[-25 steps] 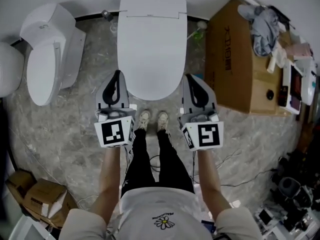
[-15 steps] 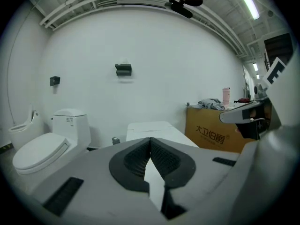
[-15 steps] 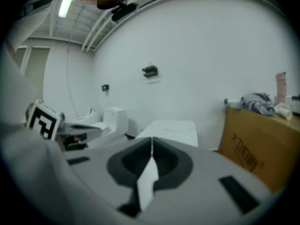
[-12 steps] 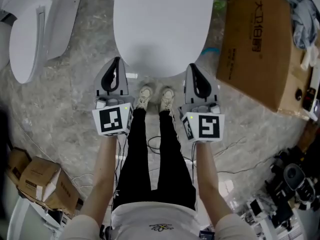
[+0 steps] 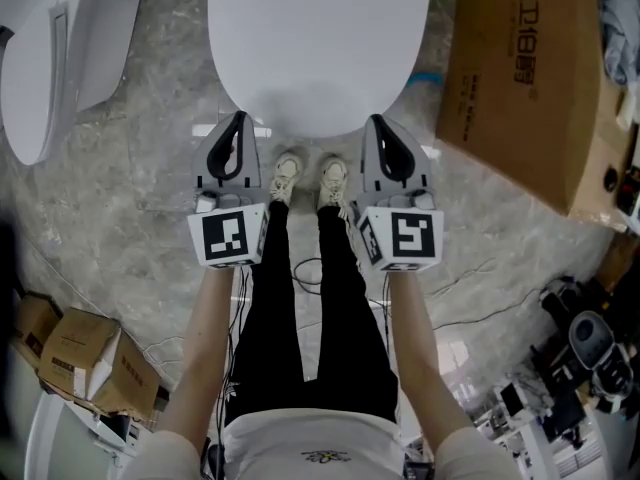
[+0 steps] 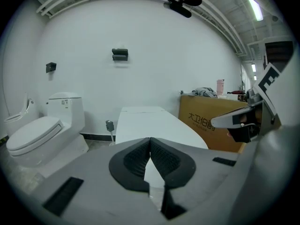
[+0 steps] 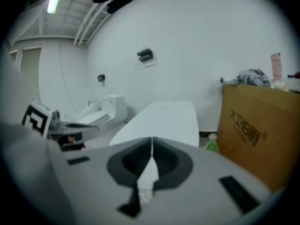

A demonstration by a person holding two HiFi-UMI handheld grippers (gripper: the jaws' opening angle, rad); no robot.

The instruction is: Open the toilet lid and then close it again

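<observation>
Bright, even indoor light; strong fisheye bending in the two gripper views.
In the head view the white toilet lid (image 5: 320,38) is very bright, almost without detail, with a soft grey shadow on its front edge. In both gripper views the corners are black and lines bend; ceiling tube lamps (image 6: 253,3) glow high above the lid. The right gripper view is softer, blurred below the lid.

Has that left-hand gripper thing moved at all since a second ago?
Yes. The toilet lid fills more of the head view now, so the left gripper, jaws shut, has come down towards the lid's front edge.
</observation>
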